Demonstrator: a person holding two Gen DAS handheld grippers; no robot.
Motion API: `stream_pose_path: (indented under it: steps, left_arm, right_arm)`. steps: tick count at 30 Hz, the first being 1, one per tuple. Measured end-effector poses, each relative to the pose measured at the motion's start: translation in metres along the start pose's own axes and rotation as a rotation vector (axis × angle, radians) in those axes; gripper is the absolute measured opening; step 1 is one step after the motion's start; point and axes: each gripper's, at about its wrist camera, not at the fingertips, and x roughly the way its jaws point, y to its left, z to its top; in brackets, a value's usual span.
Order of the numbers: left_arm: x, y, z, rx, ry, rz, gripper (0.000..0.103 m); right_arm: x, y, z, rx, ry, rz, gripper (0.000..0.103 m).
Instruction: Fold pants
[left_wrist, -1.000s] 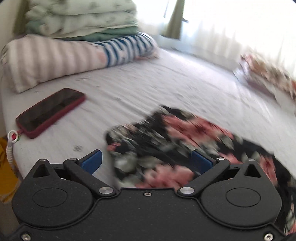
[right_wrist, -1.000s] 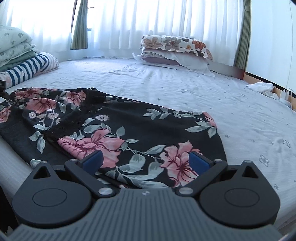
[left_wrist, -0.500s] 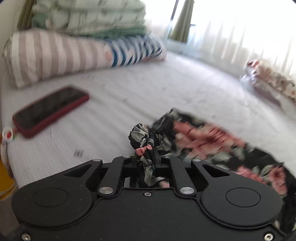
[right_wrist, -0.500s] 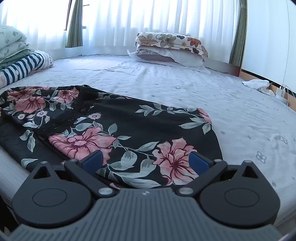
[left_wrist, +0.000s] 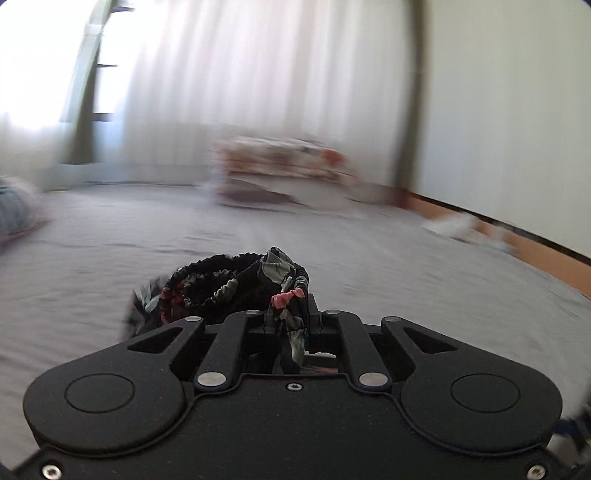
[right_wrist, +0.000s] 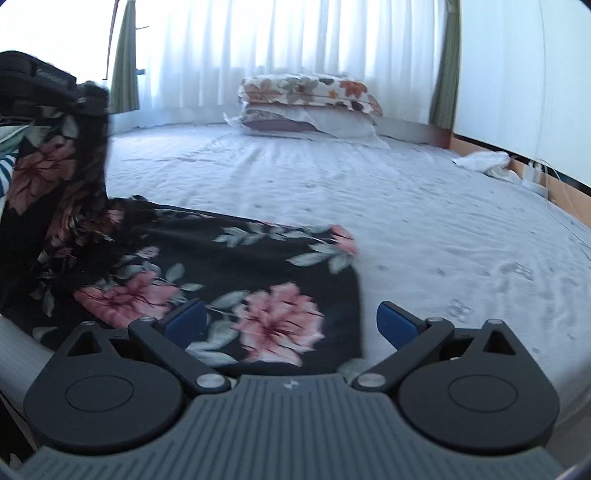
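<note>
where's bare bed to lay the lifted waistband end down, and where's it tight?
Free: the wide sheet between the floral pants, the stacked pillows at the curtain and the wall-side edge. Crowded: the left side, where the left gripper holds the gathered waistband up, with striped bedding behind. The right gripper hovers open over the hem corner.

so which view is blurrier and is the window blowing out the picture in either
Left wrist view: heavy motion smear across bed and pillows, only the gripper and pinched waistband sharp. Right wrist view: mostly crisp, slight blur on the pants; window glare washes out both.
</note>
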Motion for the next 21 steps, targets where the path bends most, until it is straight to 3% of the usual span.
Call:
stream_pose_path:
  steps: [2, 4, 7, 10, 11, 12, 14, 16, 21]
  left_arm:
    - [0.013, -0.042, -0.014, 0.047, 0.066, -0.126, 0.010]
    - [0.028, -0.077, -0.035, 0.095, 0.145, -0.197, 0.011]
    - [0.049, -0.108, -0.074, 0.128, 0.284, -0.256, 0.012]
    - [0.063, -0.120, -0.107, 0.148, 0.408, -0.270, 0.022]
    - [0.063, -0.120, -0.115, 0.159, 0.431, -0.269, 0.031]
    - [0.062, -0.122, -0.118, 0.170, 0.445, -0.267, 0.041]
    - [0.051, -0.113, -0.118, 0.178, 0.425, -0.278, 0.072]
    - [0.031, -0.105, -0.113, 0.167, 0.383, -0.284, 0.087]
    - [-0.009, -0.066, -0.085, 0.065, 0.309, -0.225, 0.090]
  right_arm:
    - [-0.007, -0.019, -0.001, 0.020, 0.015, -0.037, 0.103]
    - [-0.014, -0.036, -0.003, 0.037, 0.021, -0.087, 0.103]
    - [-0.020, -0.058, -0.009, 0.063, 0.036, -0.146, 0.103]
    - [-0.022, -0.073, -0.016, 0.104, 0.054, -0.158, 0.103]
    - [-0.022, -0.076, -0.017, 0.116, 0.060, -0.156, 0.103]
    - [-0.021, -0.078, -0.018, 0.124, 0.063, -0.155, 0.103]
    - [-0.019, -0.081, -0.020, 0.136, 0.063, -0.160, 0.103]
    - [-0.017, -0.080, -0.018, 0.146, 0.061, -0.156, 0.103]
    - [-0.011, -0.065, -0.010, 0.194, 0.025, -0.049, 0.103]
